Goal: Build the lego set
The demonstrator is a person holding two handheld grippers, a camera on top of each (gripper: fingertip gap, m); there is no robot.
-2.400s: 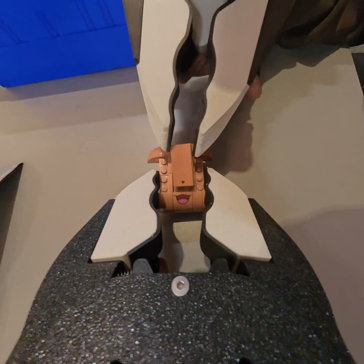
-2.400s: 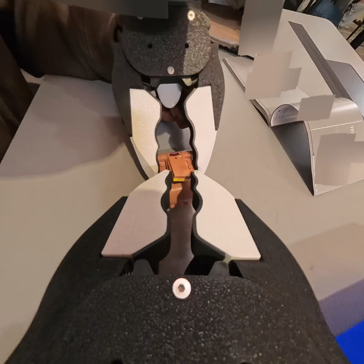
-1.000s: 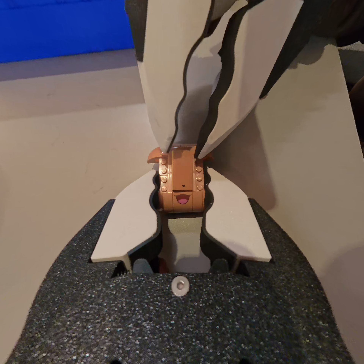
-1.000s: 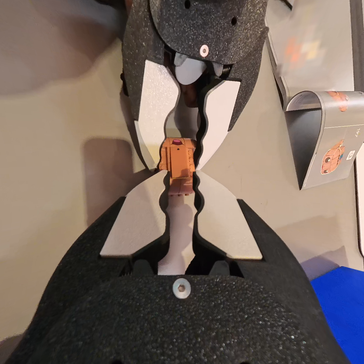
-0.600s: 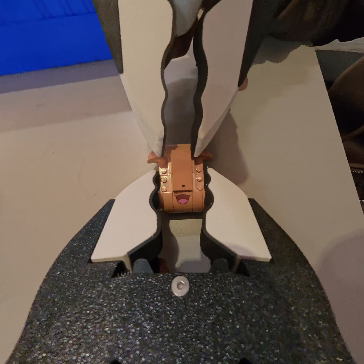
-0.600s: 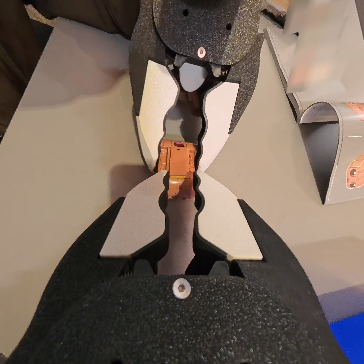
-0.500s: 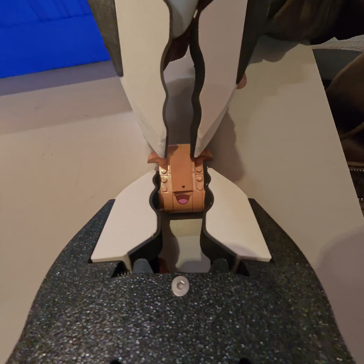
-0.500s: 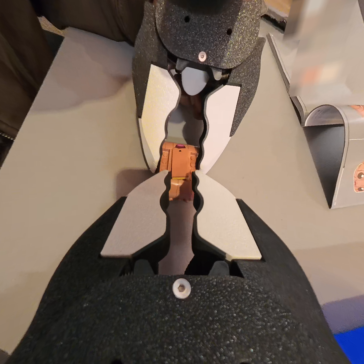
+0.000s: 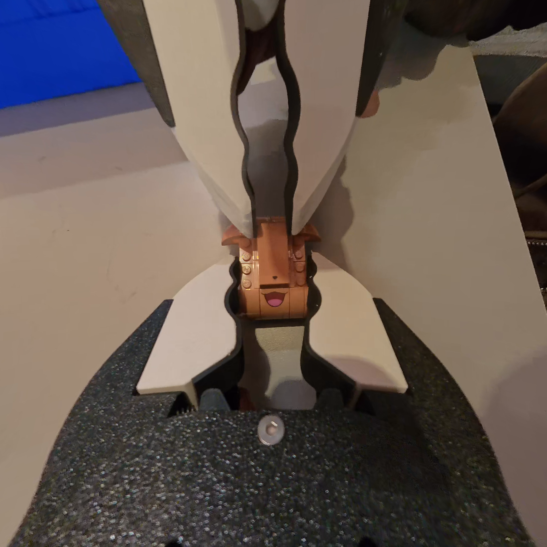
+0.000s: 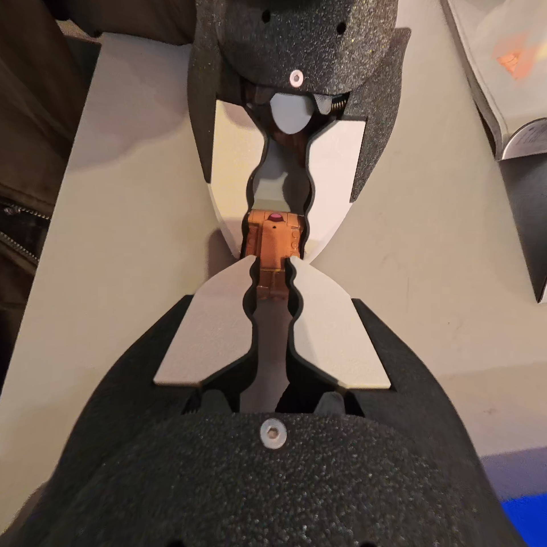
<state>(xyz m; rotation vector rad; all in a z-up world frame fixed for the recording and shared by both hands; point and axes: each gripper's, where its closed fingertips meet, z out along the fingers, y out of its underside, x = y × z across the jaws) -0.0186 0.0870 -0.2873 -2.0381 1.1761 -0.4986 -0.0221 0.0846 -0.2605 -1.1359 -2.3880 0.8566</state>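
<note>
Here the left gripper (image 9: 272, 284) clamps the tan lego figure (image 9: 273, 291) at frame centre above the table (image 9: 88, 236), while the right gripper (image 10: 270, 260) pinches its far end, jaws nearly closed.

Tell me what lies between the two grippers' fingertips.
The brown lego figure: both wrist views show it clamped by the left gripper and the right gripper.

A pale table (image 9: 88, 266) holds an open grey booklet (image 10: 503, 88) at its far right edge; a blue surface (image 9: 59, 50) lies beyond
</note>
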